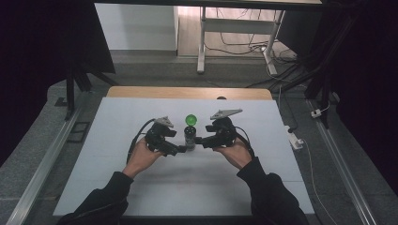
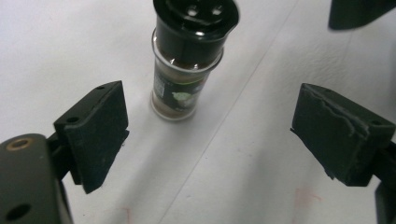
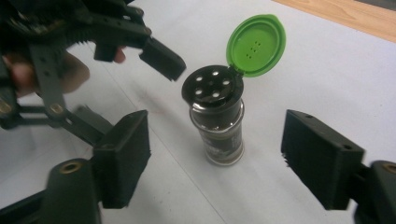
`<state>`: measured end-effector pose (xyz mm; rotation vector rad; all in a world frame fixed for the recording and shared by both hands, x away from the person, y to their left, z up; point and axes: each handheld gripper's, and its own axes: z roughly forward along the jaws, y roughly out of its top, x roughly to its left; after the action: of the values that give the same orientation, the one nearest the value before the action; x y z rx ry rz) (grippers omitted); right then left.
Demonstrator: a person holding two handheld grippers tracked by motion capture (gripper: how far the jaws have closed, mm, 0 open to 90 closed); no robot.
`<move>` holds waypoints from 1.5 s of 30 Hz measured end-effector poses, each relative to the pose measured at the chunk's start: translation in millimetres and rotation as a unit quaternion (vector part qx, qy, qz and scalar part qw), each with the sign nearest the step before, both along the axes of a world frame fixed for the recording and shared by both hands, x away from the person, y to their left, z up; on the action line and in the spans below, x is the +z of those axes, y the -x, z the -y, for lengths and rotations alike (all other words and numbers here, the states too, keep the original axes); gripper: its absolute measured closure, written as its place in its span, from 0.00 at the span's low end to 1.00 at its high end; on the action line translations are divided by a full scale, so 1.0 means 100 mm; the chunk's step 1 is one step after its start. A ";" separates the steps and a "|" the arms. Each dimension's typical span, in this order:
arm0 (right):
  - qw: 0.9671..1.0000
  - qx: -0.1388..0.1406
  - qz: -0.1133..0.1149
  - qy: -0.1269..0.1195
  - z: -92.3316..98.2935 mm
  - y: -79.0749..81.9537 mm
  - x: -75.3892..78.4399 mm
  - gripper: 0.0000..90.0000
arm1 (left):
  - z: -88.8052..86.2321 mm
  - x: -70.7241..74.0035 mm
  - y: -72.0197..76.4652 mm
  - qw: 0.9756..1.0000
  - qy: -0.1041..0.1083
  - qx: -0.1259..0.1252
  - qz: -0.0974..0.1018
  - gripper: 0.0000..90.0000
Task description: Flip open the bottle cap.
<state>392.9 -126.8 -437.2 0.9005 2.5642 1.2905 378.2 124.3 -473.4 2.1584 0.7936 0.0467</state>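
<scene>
spice jar [image 3: 218,122]: upright on white table [image 1: 141,187], green flip lid [image 3: 256,45] open | left gripper [image 2: 210,135]: jaws apart, jar just ahead, untouched | right gripper [image 3: 217,161]: jaws apart, jar between them, pads clear of it

The spice jar [image 1: 190,137] stands upright on the table [image 1: 117,140], between the fingers of the left gripper [image 1: 179,150] and those of the right gripper [image 1: 199,140], touching neither. Its flip lid [image 3: 256,45] stands open above the top, on the side far from both pairs of fingers.
</scene>
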 end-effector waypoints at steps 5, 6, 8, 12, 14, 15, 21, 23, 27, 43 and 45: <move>1.000 0.004 0.005 -0.001 0.02 0.06 0.03 0.16 | -0.06 0.03 0.09 1.000 -0.006 0.007 0.006 0.06; 1.000 0.005 0.004 -0.001 0.03 0.07 0.04 0.15 | -0.08 0.03 0.11 1.000 -0.007 0.009 0.007 0.05; 1.000 0.007 0.001 0.001 0.03 0.08 0.04 0.12 | -0.10 0.04 0.15 1.000 -0.009 0.016 0.007 0.03; 1.000 0.010 0.007 0.009 0.05 0.14 0.04 0.05 | -0.16 0.06 0.26 0.999 -0.029 0.021 0.016 0.01; 1.000 0.013 0.007 0.008 0.07 0.17 0.04 0.04 | -0.20 0.07 0.32 0.999 -0.033 0.025 0.020 0.01; 1.000 0.014 0.008 0.008 0.08 0.19 0.04 0.03 | -0.22 0.07 0.35 0.999 -0.031 0.027 0.020 0.00; 1.000 0.021 0.008 0.000 0.17 0.29 0.08 0.00 | -0.36 0.14 0.52 0.999 -0.012 0.032 0.017 0.00; 1.000 0.020 0.007 -0.005 0.21 0.34 0.09 0.00 | -0.42 0.16 0.58 0.999 -0.008 0.033 0.018 0.00; 1.000 0.020 0.009 0.002 0.30 0.42 0.09 0.00 | -0.54 0.20 0.73 0.999 0.001 0.040 0.025 0.01; 0.998 -0.050 0.023 -0.010 0.92 0.80 0.05 0.00 | -1.13 0.19 1.28 0.993 0.041 0.110 0.021 0.01; 0.998 -0.060 0.024 -0.011 1.01 0.85 0.05 0.00 | -1.22 0.18 1.35 0.991 0.048 0.120 0.019 0.00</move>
<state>308.3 -227.5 -432.1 0.9997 2.4240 1.2921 242.8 246.7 -455.4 1.9579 1.0080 0.1704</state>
